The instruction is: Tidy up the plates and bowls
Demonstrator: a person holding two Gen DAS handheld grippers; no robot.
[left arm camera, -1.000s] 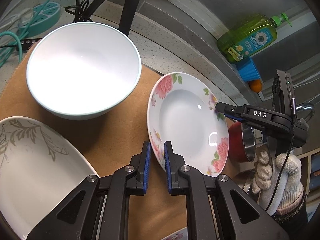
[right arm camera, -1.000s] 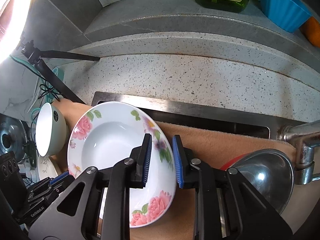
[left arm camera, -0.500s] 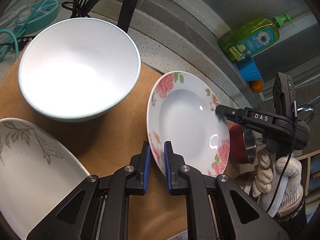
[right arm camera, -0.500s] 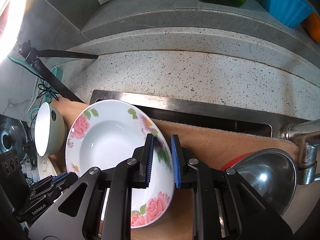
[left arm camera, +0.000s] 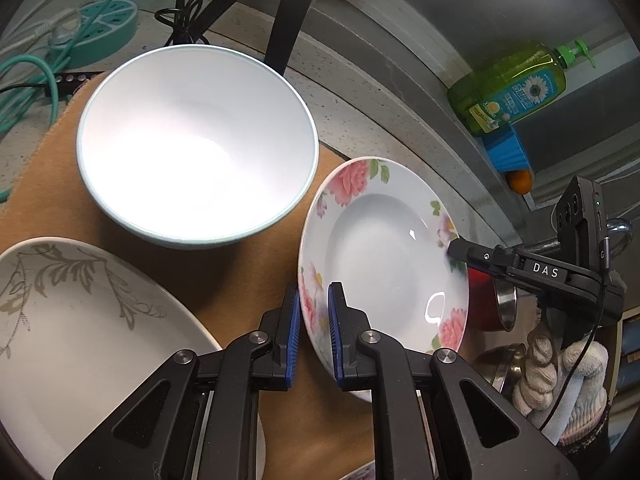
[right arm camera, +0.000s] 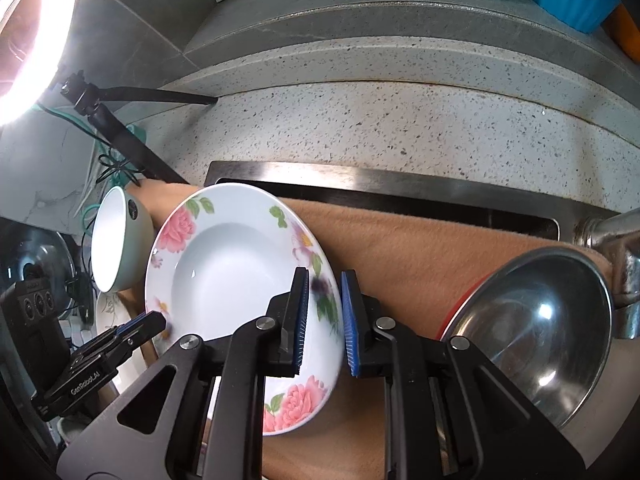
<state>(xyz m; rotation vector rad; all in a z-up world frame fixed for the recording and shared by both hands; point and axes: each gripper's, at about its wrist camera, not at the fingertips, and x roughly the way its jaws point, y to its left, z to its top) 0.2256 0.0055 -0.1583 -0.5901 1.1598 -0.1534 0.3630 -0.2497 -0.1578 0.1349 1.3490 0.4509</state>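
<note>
A deep plate with pink flowers (left arm camera: 384, 256) is held tilted above the brown mat (left arm camera: 120, 248). My left gripper (left arm camera: 314, 324) is shut on its near rim. My right gripper (right arm camera: 324, 320) is shut on the opposite rim of the same plate (right arm camera: 228, 272); it also shows at the right of the left wrist view (left arm camera: 454, 248). A large white bowl (left arm camera: 196, 144) stands upright on the mat to the left of the plate. An oval white plate with a grey leaf pattern (left arm camera: 80, 320) lies at the lower left.
A steel bowl (right arm camera: 536, 332) over a red one sits right of the plate, by the tap (right arm camera: 616, 248). A sink edge (right arm camera: 380, 192) and speckled counter (right arm camera: 400, 128) lie behind. A green soap bottle (left arm camera: 516, 92), a blue cup (left arm camera: 506, 152), a black stand (left arm camera: 288, 12) and cables (left arm camera: 32, 76) line the back.
The flowered plate, held in both grippers, has tipped a little more upright. The view has shifted slightly toward the white bowl. Both grips are unchanged.
</note>
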